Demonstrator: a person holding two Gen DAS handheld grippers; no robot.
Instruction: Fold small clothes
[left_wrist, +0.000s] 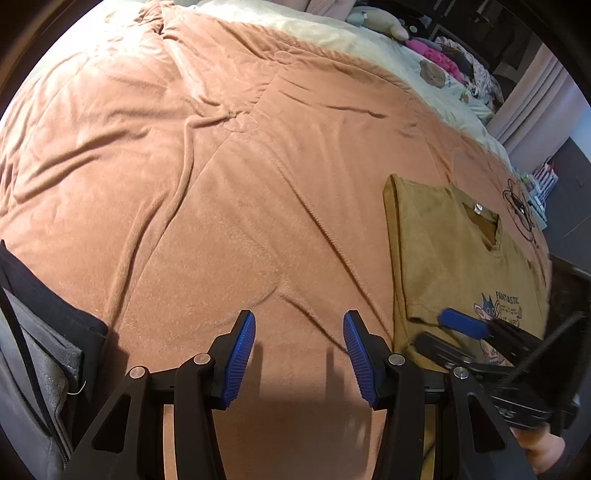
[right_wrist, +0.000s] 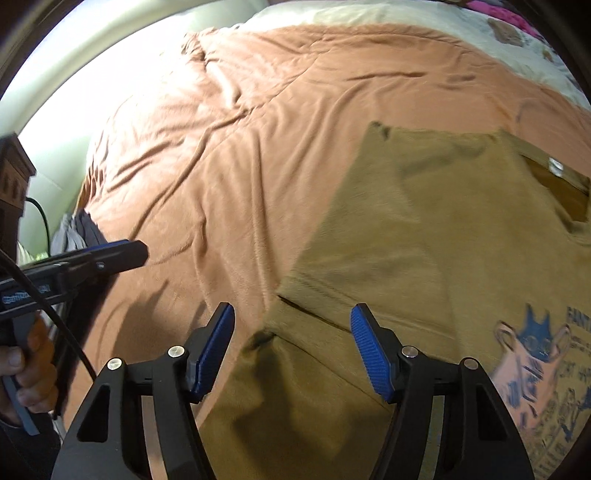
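Right wrist view: right tool (right_wrist: 291, 350) spread, empty, above folded sleeve edge of mustard cotton T-shirt (right_wrist: 424, 236) on bed. Left tool (left_wrist: 299, 354) spread beside shirt. Risk: pinching rust fleece blanket (left_wrist: 221, 166) underneath, dragging fold askew.

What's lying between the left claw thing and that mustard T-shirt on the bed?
Nothing but bare orange blanket, as the left wrist view shows, separates the open left gripper from the T-shirt.

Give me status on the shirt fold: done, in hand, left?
Done: one sleeve side of the mustard t-shirt is folded inward on the blanket. In hand: nothing; left gripper and right gripper are open and empty. Left: remaining folds.
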